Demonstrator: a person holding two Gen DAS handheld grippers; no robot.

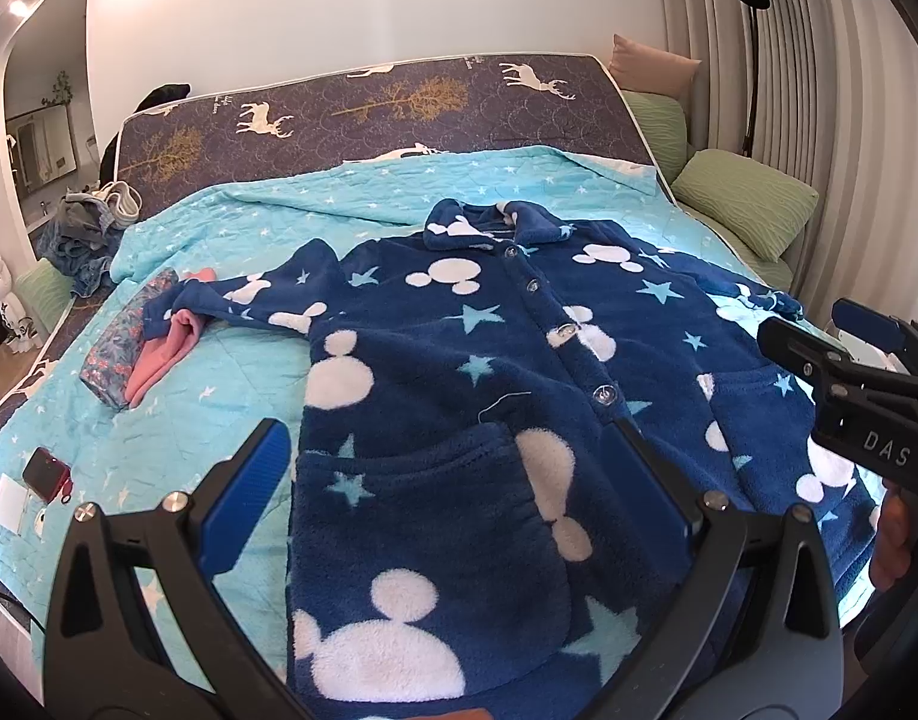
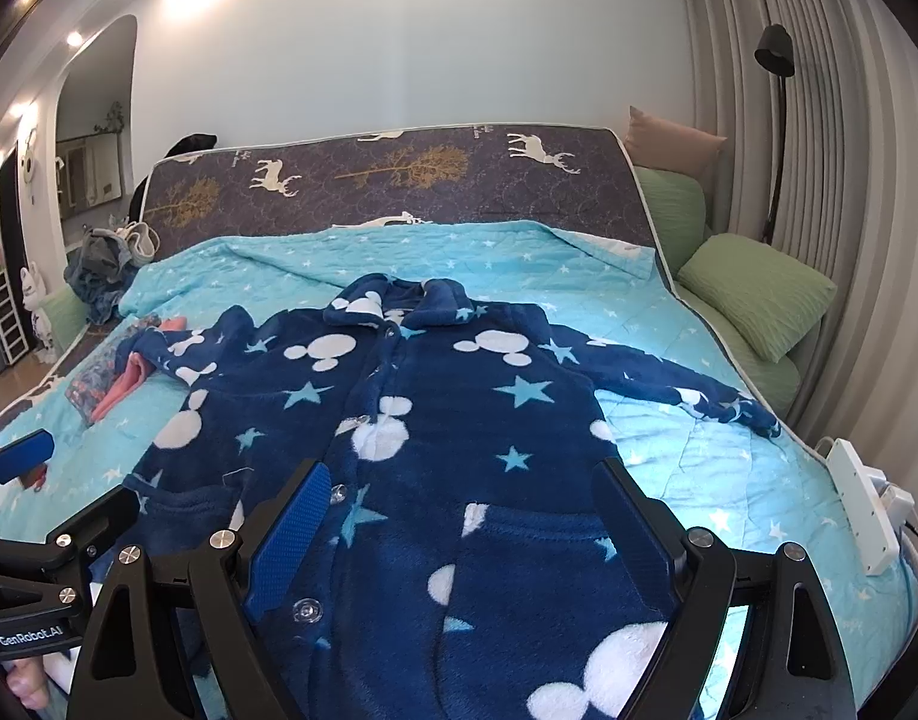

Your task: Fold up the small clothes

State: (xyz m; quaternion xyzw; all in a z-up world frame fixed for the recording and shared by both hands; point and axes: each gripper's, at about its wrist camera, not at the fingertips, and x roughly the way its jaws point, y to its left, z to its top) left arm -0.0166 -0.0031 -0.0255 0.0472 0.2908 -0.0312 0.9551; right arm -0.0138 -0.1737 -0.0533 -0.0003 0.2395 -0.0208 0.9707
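Note:
A navy fleece pyjama top (image 1: 471, 360) with white mouse heads and blue stars lies spread flat, buttoned, on the turquoise bedspread (image 1: 231, 228); it also shows in the right wrist view (image 2: 447, 420). Its sleeves stretch out left and right. My left gripper (image 1: 453, 480) is open above the lower left pocket, holding nothing. My right gripper (image 2: 462, 522) is open above the lower right pocket, holding nothing. The right gripper shows at the right edge of the left wrist view (image 1: 831, 354).
Folded pink and floral clothes (image 1: 141, 348) lie left of the top. A phone and a white card (image 1: 30, 480) lie near the left edge. A white power strip (image 2: 861, 504) sits at the bed's right edge. Green pillows (image 2: 753, 300) and a clothes pile (image 1: 81, 234) flank the bed.

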